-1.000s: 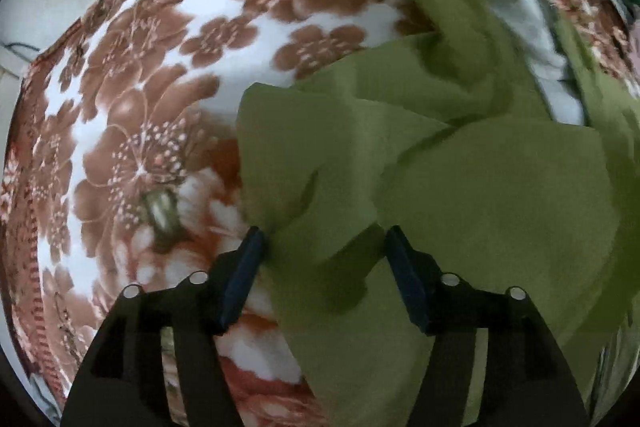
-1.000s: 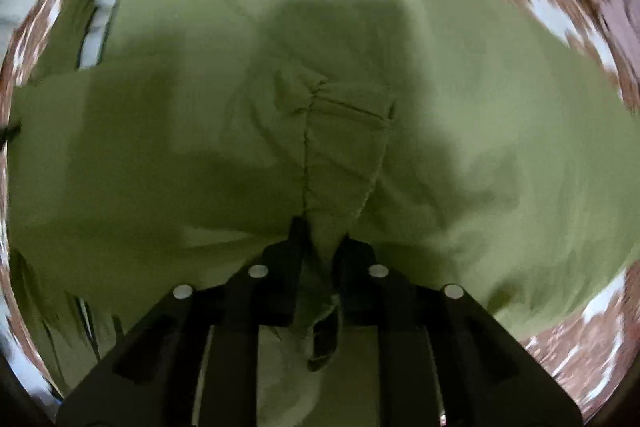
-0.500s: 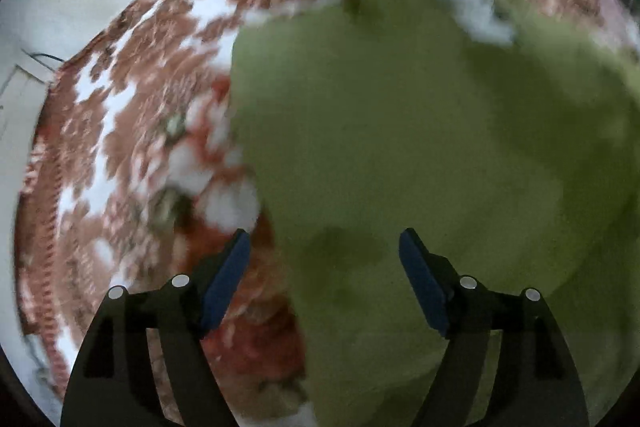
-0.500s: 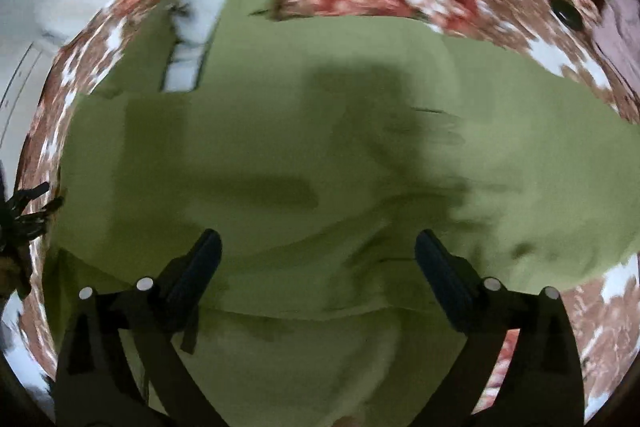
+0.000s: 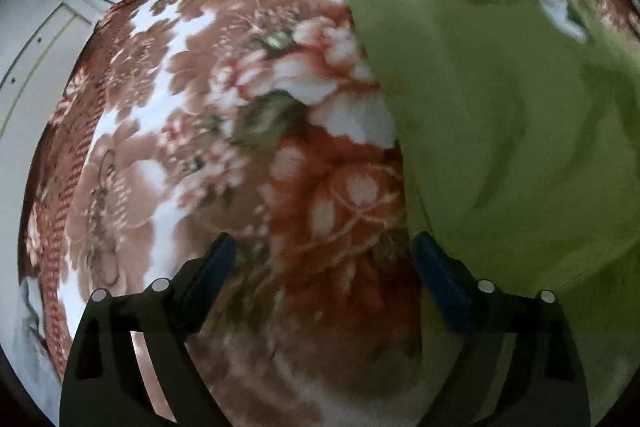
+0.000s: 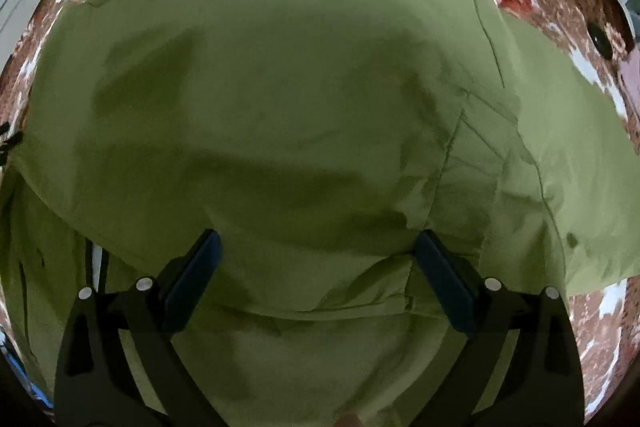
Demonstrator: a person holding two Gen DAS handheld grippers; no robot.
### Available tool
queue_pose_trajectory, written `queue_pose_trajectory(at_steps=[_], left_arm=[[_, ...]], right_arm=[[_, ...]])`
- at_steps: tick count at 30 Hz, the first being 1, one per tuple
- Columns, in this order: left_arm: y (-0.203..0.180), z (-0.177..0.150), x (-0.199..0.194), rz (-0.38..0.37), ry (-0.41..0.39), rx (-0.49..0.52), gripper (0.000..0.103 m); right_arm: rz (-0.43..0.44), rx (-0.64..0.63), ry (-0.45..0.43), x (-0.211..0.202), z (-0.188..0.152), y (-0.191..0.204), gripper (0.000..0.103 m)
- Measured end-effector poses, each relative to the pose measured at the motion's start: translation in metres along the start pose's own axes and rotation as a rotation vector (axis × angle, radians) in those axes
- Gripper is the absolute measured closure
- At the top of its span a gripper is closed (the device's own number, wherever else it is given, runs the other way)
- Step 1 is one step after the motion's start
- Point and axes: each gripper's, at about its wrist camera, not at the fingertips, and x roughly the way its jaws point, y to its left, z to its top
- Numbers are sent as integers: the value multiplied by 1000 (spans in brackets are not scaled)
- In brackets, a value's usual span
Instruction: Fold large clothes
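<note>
An olive-green garment [image 6: 320, 99] with a white lining lies spread on a floral blanket and fills the right wrist view. My right gripper [image 6: 318, 247] is open and empty just above the cloth, near a seamed fold edge. In the left wrist view the garment [image 5: 500, 107] covers the right side. My left gripper [image 5: 322, 251] is open and empty over the bare blanket, its right finger [image 5: 436, 267] beside the garment's left edge.
The red, brown and white floral blanket [image 5: 240, 127] covers the surface under the garment. A pale wall or floor with a white frame [image 5: 44, 39] lies beyond the blanket's left edge. A dark round object [image 6: 600, 41] sits on the blanket at the far right.
My right gripper let go of the pinched fold and opened; the cloth settled flat. My left gripper moved left off the garment and now hovers over the blanket.
</note>
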Motion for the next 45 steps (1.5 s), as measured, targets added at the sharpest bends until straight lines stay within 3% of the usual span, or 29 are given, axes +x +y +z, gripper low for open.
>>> queue_pose_trajectory(at_steps=[4,7,9,10,12,16,21,24,28,33,37,40,45], left_arm=[[-15,-18,-38,-65,-17,71,10],[-42,-31,-36,-78,-4,174,10],[-59,-36,-20,-49,14,223,10],[-62,-39,-12,-36,27,228,16],[-56,-40,-1,-7,46,193,23],[-23,-40,1,2,35,76,12],[-13,-47,9,-9,42,49,10],[-17,-42,-6,1,45,41,12],[-40,-37,-58,-21,-19,39,10],[-109,-31,-111,-87,-80,-6,9],[-211,-20,-136,-155,-120,-23,8],[-302,-13,-142,-208,-133,-27,8],[-447,-2,-144,-274,-140,-12,8]], right_arm=[[9,29,0,1,1,0,7],[1,31,-2,2,6,2,7],[-9,26,-2,5,9,3,7],[-17,23,-3,6,9,3,7],[-30,14,0,11,8,5,7],[-53,1,-2,16,1,8,6],[-46,-9,-15,17,-5,14,5],[-30,3,-37,15,-3,6,5],[-32,35,-76,-10,-5,-1,5],[15,67,-139,-41,-14,-33,5],[68,111,-185,-72,-34,-80,5],[101,185,-179,-91,-59,-154,5],[20,346,-150,-108,-111,-321,5]])
